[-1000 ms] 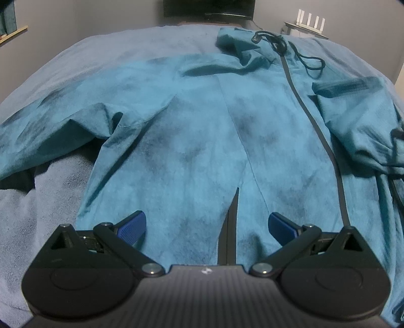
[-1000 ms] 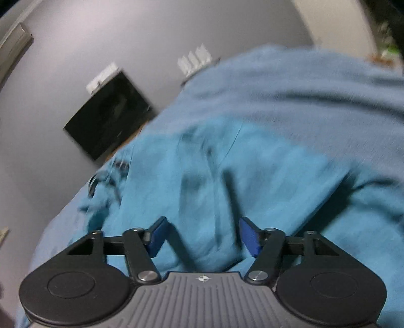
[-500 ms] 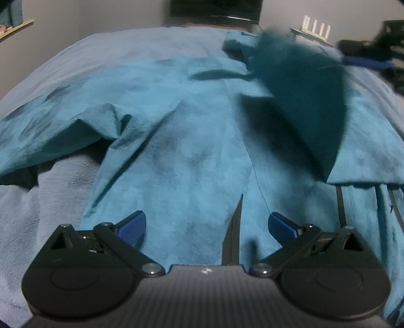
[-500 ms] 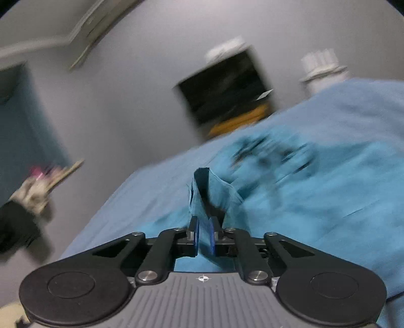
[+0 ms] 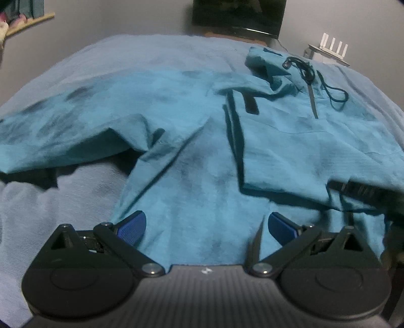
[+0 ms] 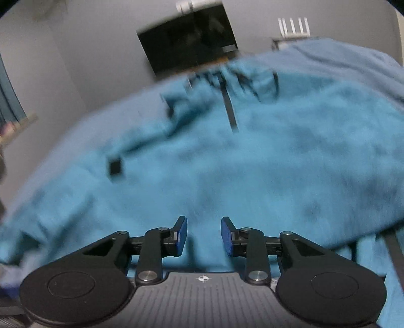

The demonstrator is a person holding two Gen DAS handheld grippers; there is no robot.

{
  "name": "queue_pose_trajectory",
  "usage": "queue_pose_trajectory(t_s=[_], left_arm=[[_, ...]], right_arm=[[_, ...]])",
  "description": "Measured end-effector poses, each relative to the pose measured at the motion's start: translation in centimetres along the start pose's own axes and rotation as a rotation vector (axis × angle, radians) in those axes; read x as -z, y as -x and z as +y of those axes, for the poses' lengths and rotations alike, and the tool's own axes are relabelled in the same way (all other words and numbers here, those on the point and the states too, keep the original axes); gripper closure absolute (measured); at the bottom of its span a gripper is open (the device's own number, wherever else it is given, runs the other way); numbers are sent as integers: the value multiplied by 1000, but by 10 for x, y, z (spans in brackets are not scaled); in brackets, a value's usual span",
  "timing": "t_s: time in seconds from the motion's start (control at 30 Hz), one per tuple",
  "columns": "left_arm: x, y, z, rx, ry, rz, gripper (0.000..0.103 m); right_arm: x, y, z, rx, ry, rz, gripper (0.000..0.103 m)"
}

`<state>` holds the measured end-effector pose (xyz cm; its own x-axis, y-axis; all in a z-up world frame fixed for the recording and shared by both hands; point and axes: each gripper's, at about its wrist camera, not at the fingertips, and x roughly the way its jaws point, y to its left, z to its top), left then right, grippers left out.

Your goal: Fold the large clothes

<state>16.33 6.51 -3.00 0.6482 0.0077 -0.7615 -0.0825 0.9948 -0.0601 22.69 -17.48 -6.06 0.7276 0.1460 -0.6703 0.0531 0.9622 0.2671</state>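
A large teal hooded jacket [image 5: 197, 151] lies spread on a grey-blue bed cover [image 5: 65, 196]. Its right side is folded over the middle, with the fold's edge [image 5: 237, 141] running down the body. The hood and dark drawcord [image 5: 310, 73] lie at the far end. One sleeve [image 5: 63, 136] stretches out to the left. My left gripper [image 5: 206, 227] hovers open over the jacket's near hem, nothing between its blue pads. In the blurred right wrist view, my right gripper [image 6: 204, 234] is above the folded jacket [image 6: 252, 161], its jaws opening with no cloth between them.
A dark screen [image 5: 237, 15] stands against the grey wall past the bed's far end. A white router [image 5: 330, 48] with antennas sits on a small stand at the far right. A shelf [image 5: 25, 22] with items is on the left wall.
The right gripper carried the jacket's right side over the body, then let it go and its jaws parted. The flap now lies flat on the jacket. The left gripper stayed open near the hem.
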Motion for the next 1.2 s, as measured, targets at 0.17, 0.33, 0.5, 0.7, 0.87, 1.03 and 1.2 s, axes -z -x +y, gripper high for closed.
queue_pose_trajectory(t_s=[0.17,0.33,0.5,0.7,0.87,1.03,1.2], left_arm=[[-5,2,6,-54,-41,-62,0],[-18,15,41,-44,39,-191,0],[-38,23,106,-83,221,-225,0],[-51,25,202,-146,422,-303,0],[-40,9,278,-194,607,-256,0],[-14,-8,330,-151,872,-203,0],[-7,-33,349,-108,908,-191,0]], right_arm=[[22,-8,4,35,66,-2,66],[26,38,11,16,69,-144,21],[35,70,21,-5,130,-216,15],[46,101,47,-74,207,-239,12],[63,108,67,-149,261,-219,11],[76,103,84,-157,353,-204,11],[82,95,84,-153,359,-182,11]])
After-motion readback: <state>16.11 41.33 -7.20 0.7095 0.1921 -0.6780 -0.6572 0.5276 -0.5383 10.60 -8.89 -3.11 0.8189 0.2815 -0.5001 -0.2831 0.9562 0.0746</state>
